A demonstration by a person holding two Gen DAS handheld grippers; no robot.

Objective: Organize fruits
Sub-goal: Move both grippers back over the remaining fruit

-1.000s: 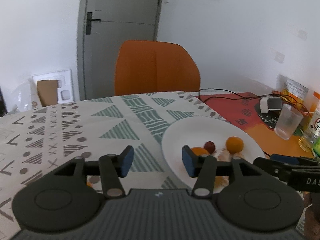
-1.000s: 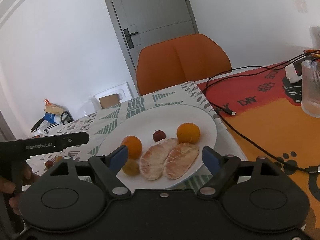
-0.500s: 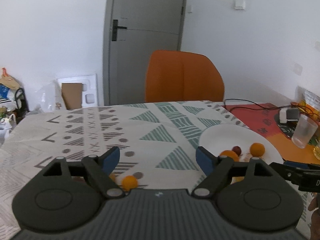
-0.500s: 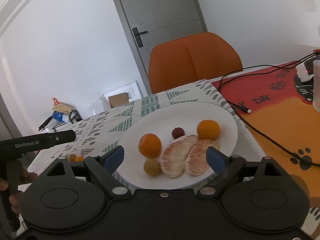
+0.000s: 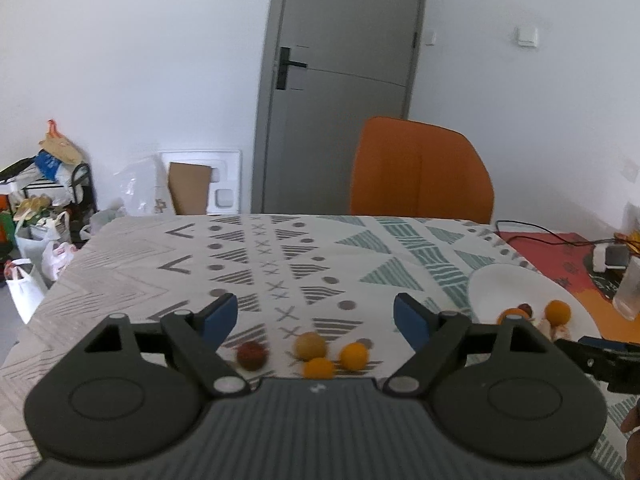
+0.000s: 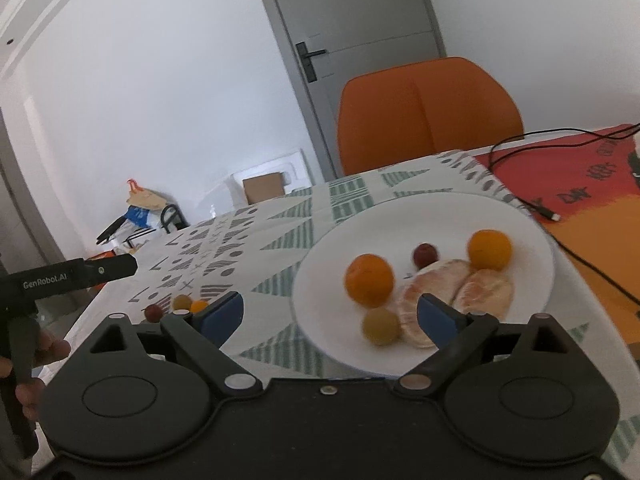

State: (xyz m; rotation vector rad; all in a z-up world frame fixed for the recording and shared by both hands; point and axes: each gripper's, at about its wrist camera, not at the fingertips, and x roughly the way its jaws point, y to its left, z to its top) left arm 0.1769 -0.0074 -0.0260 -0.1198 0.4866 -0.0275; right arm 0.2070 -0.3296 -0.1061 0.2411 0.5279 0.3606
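— Low in the left wrist frame, what lies on the patterned tablecloth?

— Four loose fruits, between the spread fingers of the left gripper; nothing is pinched.

— And the white plate?

— Right of centre in the right wrist frame, holding two oranges, a dark fruit, a yellowish one and two peeled segments. The right gripper is empty and opening.

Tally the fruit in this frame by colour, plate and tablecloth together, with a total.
Orange round fruits: 4 (2 on the plate, 2 on the tablecloth)
Yellow-brown round fruits: 2
Dark red round fruits: 2
Peeled pale citrus segments: 2
Total: 10
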